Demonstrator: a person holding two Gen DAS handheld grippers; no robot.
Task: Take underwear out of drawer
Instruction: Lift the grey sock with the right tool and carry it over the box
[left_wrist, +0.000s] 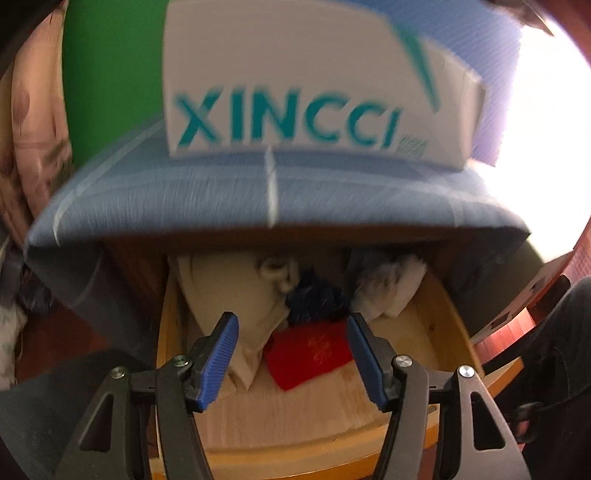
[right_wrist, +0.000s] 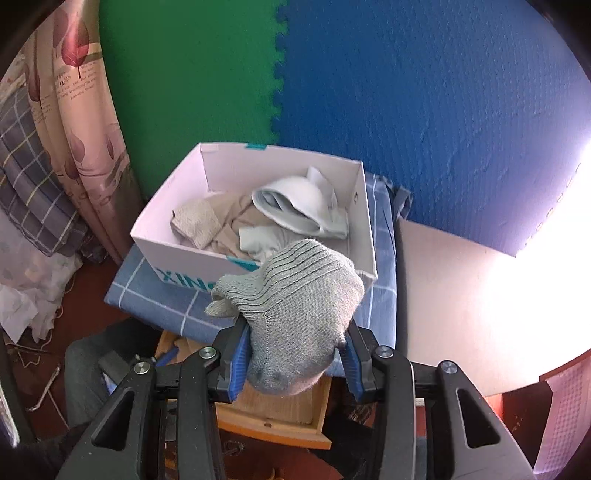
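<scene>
Left wrist view, left to right. The wooden drawer (left_wrist: 436, 321) stands pulled out beneath a blue checked cloth (left_wrist: 221, 192) that drapes over the cabinet top. Drawer contents, all soft fabric: a cream folded garment (left_wrist: 229, 291) at the left, a dark blue crumpled item (left_wrist: 317, 299) in the middle, a flat red piece (left_wrist: 310, 350) with a faint gold pattern in front of it, and a white crumpled bundle (left_wrist: 388, 284) at the right. The left gripper (left_wrist: 291, 332) hangs above the drawer with its ribbed blue pads spread apart and nothing between them. A white cardboard box (left_wrist: 295, 74), printed in teal letters, sits on the cloth.

Right wrist view, left to right. The same rectangular box (right_wrist: 162, 221) is open-topped and holds a beige knit piece (right_wrist: 195, 221), tan fabric and a pale padded undergarment (right_wrist: 295, 206). The right gripper (right_wrist: 291, 347) is clamped on a grey ribbed knit garment (right_wrist: 295, 310), held between both pads in front of the box's near wall and above the drawer front (right_wrist: 280, 417). Behind stand interlocking foam tiles, green (right_wrist: 184, 74) and blue (right_wrist: 424, 92).
</scene>
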